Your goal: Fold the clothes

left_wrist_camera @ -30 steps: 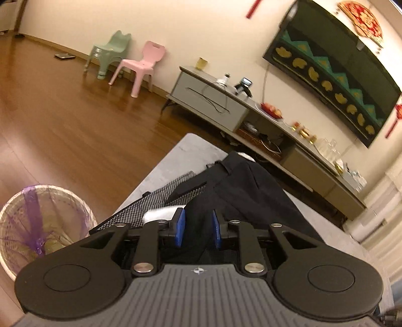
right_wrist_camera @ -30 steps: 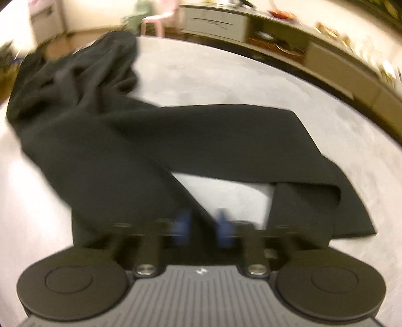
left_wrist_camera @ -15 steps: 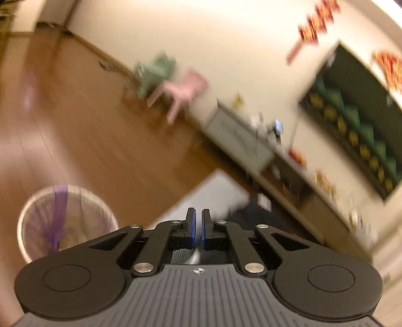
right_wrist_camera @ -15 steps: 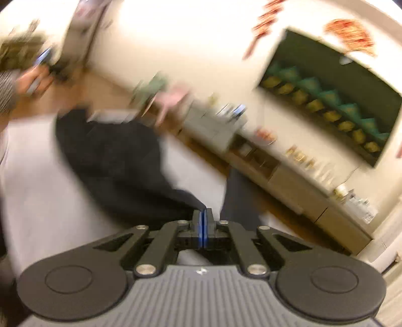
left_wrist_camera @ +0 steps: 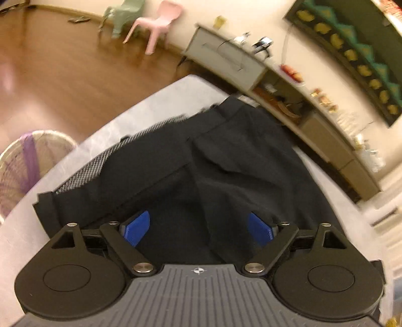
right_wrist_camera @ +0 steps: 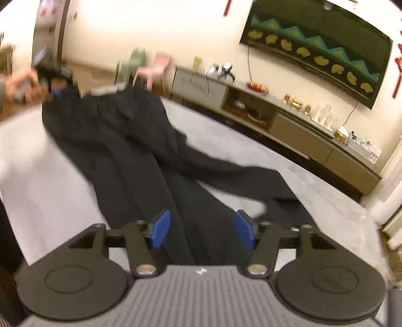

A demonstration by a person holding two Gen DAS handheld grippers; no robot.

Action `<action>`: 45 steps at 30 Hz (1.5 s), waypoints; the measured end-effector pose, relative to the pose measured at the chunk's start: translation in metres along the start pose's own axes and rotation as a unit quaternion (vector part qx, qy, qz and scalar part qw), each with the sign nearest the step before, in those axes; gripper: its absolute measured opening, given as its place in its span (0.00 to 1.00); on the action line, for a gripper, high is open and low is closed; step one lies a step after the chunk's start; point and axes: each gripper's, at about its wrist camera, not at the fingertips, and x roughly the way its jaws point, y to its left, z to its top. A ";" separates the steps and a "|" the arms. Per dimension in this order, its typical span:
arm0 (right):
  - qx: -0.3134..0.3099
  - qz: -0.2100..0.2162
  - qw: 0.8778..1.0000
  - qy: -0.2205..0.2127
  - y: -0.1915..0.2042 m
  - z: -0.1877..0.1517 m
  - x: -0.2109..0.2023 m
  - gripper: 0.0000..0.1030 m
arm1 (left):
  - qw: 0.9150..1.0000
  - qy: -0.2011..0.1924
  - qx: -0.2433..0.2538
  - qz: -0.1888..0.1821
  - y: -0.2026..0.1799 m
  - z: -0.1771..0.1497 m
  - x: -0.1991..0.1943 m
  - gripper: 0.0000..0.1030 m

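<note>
1. Opening over the cloth, the jaws of the left gripper stand wide above the waist end of the black trousers; the jaws of the right gripper are also opening, over a leg, and neither holds anything.
2. The trousers lie spread on the grey worktop, legs splayed, one hem doubled back. Folding now would likely trap that twist and leave a crooked fold.
3. The waistband lies near the worktop's edge; a careless tug could drag it off toward the bin beside it.
4. Farther off stand the TV cabinet and two small chairs, well clear.
</note>
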 end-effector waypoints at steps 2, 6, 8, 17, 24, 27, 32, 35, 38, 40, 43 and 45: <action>0.054 0.005 0.998 -0.023 -0.011 -0.005 0.012 0.65 | 1.000 0.009 0.006 0.022 -0.007 -0.001 0.017 0.83; 0.183 -0.036 0.982 -0.002 -0.047 -0.032 0.058 0.65 | 0.997 -0.004 0.040 0.059 -0.020 -0.002 0.034 0.62; 0.191 -0.086 0.976 0.054 -0.061 -0.037 0.077 0.65 | 0.998 -0.004 0.037 0.046 -0.019 0.002 0.036 0.12; 0.242 -0.046 0.968 0.047 -0.074 -0.039 0.087 0.81 | 0.977 -0.137 -0.019 -0.163 -0.004 0.032 -0.081 0.02; 0.195 -0.055 0.970 0.137 -0.060 -0.042 0.116 0.10 | 0.976 -0.137 -0.108 -0.131 0.099 0.009 -0.119 0.01; 0.211 -0.090 0.964 0.137 -0.069 -0.045 0.110 0.01 | 0.985 -0.089 -0.120 -0.090 0.117 -0.003 -0.094 0.01; 0.268 -0.133 0.949 0.095 -0.089 -0.047 0.084 0.01 | 0.992 -0.068 -0.095 -0.058 0.096 -0.007 -0.076 0.01; 0.300 -0.157 0.938 0.075 -0.098 -0.052 0.071 0.01 | 0.994 -0.047 -0.081 -0.061 0.082 -0.011 -0.061 0.08; 0.327 -0.175 0.927 0.063 -0.105 -0.059 0.059 0.01 | 0.997 -0.021 -0.062 -0.041 0.056 -0.013 -0.039 0.56; 0.356 -0.177 0.916 0.057 -0.112 -0.066 0.055 0.01 | 0.998 -0.018 -0.048 -0.021 0.041 -0.015 -0.025 0.77; 0.400 -0.179 0.897 0.048 -0.122 -0.075 0.050 0.01 | 0.998 -0.028 -0.057 -0.017 0.033 -0.013 -0.023 0.79; 0.429 -0.174 0.885 0.046 -0.130 -0.082 0.050 0.01 | 0.996 -0.048 -0.066 -0.025 0.030 -0.010 -0.035 0.79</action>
